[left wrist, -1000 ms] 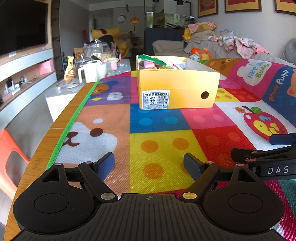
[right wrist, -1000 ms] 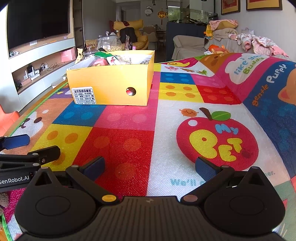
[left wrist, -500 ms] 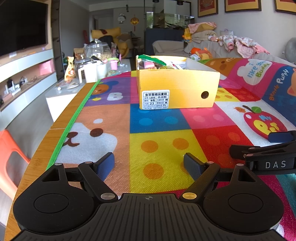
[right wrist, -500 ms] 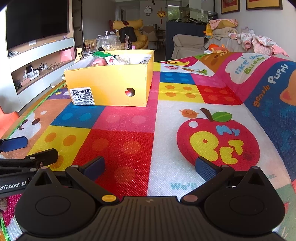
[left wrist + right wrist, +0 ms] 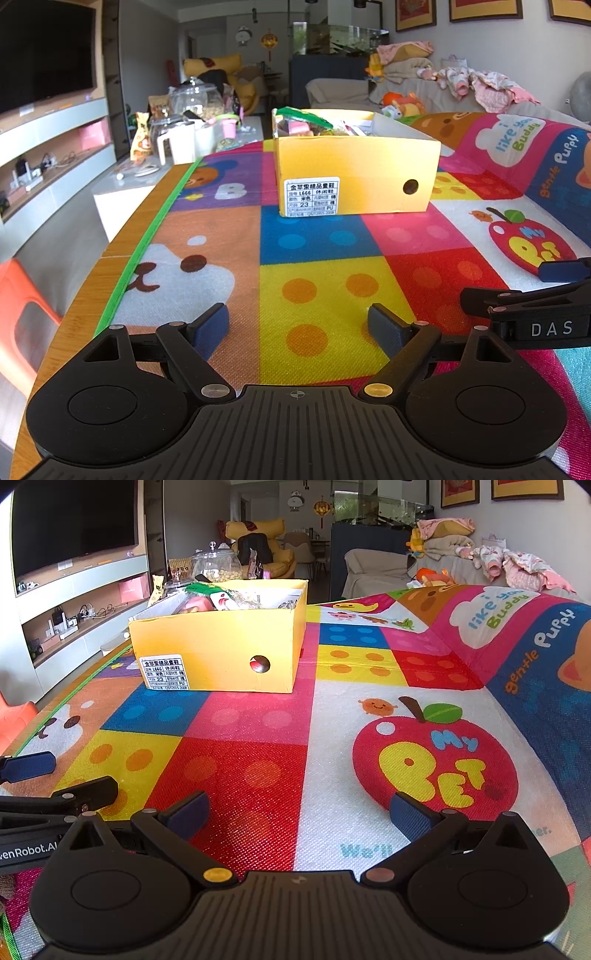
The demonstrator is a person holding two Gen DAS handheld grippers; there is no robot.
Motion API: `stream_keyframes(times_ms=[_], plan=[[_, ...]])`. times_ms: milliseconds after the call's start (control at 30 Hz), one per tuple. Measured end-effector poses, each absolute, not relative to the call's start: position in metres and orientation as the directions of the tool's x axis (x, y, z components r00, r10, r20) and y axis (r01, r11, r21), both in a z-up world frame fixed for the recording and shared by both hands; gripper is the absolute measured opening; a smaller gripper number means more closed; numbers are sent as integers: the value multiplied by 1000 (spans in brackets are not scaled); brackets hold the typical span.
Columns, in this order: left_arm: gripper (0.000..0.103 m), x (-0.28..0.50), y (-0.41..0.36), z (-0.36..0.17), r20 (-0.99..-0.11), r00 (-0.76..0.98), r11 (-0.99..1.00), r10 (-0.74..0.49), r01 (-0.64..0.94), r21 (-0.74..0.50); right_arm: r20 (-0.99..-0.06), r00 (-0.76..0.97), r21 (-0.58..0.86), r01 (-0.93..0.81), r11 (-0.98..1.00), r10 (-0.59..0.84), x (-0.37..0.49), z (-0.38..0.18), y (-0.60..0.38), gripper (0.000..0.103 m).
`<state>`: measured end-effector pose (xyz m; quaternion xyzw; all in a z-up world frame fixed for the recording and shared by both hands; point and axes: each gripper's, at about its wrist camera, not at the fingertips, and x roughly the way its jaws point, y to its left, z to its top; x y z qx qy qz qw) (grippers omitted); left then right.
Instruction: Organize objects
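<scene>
A yellow cardboard shoebox (image 5: 354, 173) (image 5: 221, 650) stands on the colourful play mat (image 5: 317, 273) (image 5: 332, 716), filled with several small items such as packets and toys. My left gripper (image 5: 297, 328) hovers low over the mat's near yellow square, open, with nothing between its blue pads. My right gripper (image 5: 299, 816) is open too, empty, over the red and white squares. Each gripper shows at the edge of the other's view: the right one (image 5: 546, 291) beside the left, the left one (image 5: 48, 786) beside the right. The box is well ahead of both.
The mat covers a wooden table whose left edge (image 5: 110, 258) runs beside a green border. Beyond the box a white side table (image 5: 147, 177) holds glass jars, a white mug and snack packets. An orange chair (image 5: 22, 317) stands at the left. A sofa with clothes lies far back.
The right gripper has drifted slightly forward and up, so the box appears a little nearer in its view. The left gripper has barely moved. Both stay open.
</scene>
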<state>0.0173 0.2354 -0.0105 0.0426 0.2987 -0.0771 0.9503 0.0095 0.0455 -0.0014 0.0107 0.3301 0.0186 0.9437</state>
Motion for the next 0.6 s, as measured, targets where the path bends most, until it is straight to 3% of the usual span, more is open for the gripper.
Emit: stream_keyframes(times_ms=[600], plan=[[89,19,235,-10,-577,808,986,-119,163,25,-623,781,31,-29,999,42,9,-1,46,103]])
